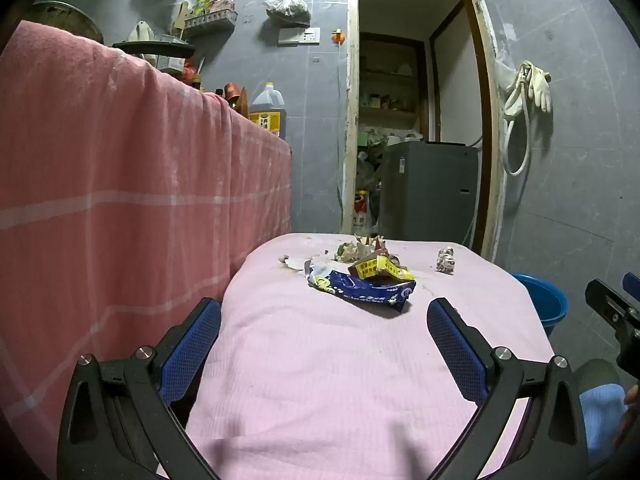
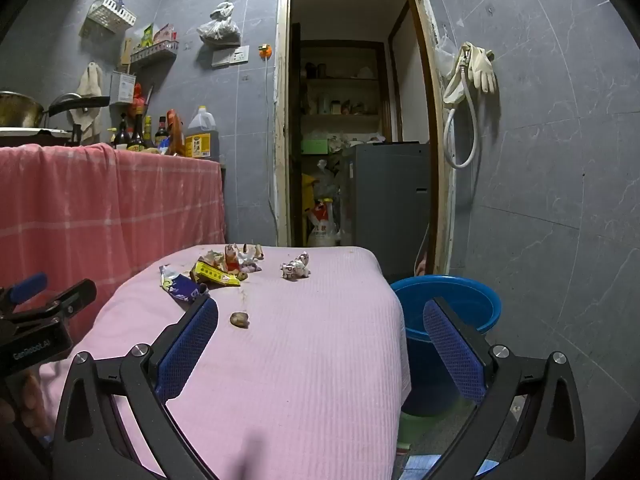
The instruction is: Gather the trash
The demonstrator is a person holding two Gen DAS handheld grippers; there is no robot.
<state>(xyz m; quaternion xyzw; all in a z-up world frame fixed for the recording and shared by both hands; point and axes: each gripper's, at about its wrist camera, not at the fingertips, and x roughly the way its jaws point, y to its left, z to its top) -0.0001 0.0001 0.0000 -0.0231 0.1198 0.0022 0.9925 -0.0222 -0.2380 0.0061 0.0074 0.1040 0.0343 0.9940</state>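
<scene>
One blue bucket [image 2: 452, 312], two wide-open grippers [image 1: 324, 320] [image 2: 320, 320].

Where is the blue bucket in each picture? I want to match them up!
Left wrist view: the blue bucket peeks out at the right, past the pink table's edge.
Right wrist view: blue bucket right of centre, beside the table.
Shared landmark: the crumpled white wrapper.

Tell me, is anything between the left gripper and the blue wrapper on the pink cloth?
Nothing visible. The left gripper is open and empty, and only bare pink cloth lies between it and the blue wrapper.
</scene>
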